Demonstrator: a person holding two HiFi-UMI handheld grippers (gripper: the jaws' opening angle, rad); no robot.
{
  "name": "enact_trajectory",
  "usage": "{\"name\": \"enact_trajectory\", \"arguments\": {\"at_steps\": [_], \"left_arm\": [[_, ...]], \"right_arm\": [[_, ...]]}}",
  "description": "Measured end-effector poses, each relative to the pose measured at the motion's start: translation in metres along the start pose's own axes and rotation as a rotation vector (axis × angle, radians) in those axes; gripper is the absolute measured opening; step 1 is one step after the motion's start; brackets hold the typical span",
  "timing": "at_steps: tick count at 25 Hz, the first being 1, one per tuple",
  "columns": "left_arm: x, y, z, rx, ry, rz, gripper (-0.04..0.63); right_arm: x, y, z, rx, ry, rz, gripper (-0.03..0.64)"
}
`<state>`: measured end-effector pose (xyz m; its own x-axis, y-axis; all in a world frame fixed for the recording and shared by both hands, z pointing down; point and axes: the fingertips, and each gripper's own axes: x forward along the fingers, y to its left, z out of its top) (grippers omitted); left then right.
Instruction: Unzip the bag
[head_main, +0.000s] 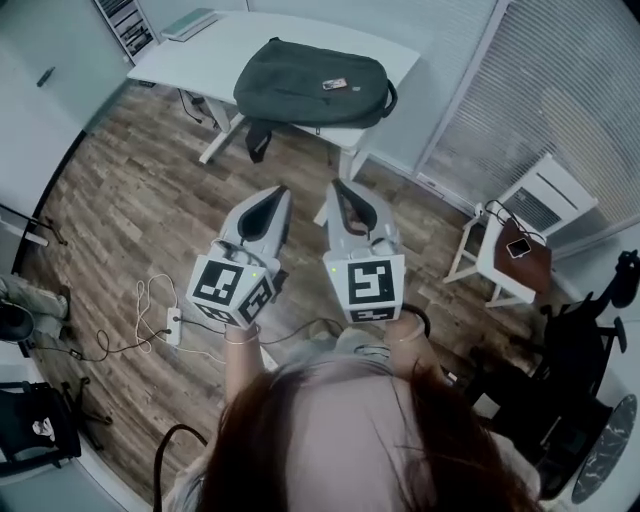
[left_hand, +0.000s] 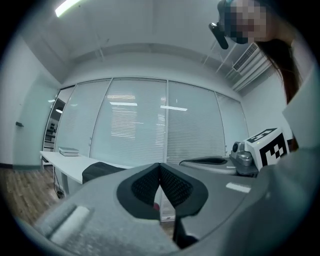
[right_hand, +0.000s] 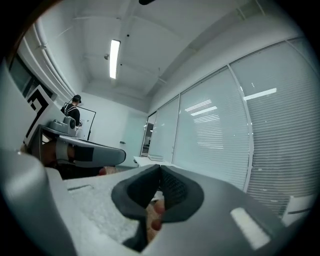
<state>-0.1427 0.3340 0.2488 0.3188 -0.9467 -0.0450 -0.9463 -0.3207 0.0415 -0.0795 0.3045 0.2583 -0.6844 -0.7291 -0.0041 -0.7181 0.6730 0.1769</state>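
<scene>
Wood-plank floor (head_main: 130, 210) lies under both grippers, which are held side by side and level. The left gripper (head_main: 281, 190) has its jaws pressed together with nothing between them. The right gripper (head_main: 336, 186), just beside it, is likewise closed and empty. Well ahead of both tips, a dark backpack (head_main: 310, 85) lies flat on a white desk (head_main: 200, 50), untouched. A power strip (head_main: 173, 325) sits on the floor at the left.
</scene>
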Motion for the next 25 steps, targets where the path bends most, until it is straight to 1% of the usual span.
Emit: {"name": "enact_trajectory", "arguments": {"at_steps": [7, 15, 18, 25], "left_arm": [[0.011, 0.012, -0.011, 0.001, 0.017, -0.065, 0.003], [0.030, 0.048, -0.019, -0.013, 0.006, -0.058, 0.003], [0.041, 0.062, -0.025, -0.015, 0.011, -0.052, 0.003], [0.079, 0.093, -0.040, -0.001, 0.030, -0.073, 0.003]], "right_arm": [[0.023, 0.005, -0.010, -0.033, 0.049, -0.047, 0.005], [0.059, 0.000, -0.028, -0.045, 0.083, -0.068, 0.005], [0.073, -0.004, -0.038, -0.041, 0.101, -0.070, 0.017], [0.117, -0.014, -0.063, -0.045, 0.137, -0.089, 0.026]]}}
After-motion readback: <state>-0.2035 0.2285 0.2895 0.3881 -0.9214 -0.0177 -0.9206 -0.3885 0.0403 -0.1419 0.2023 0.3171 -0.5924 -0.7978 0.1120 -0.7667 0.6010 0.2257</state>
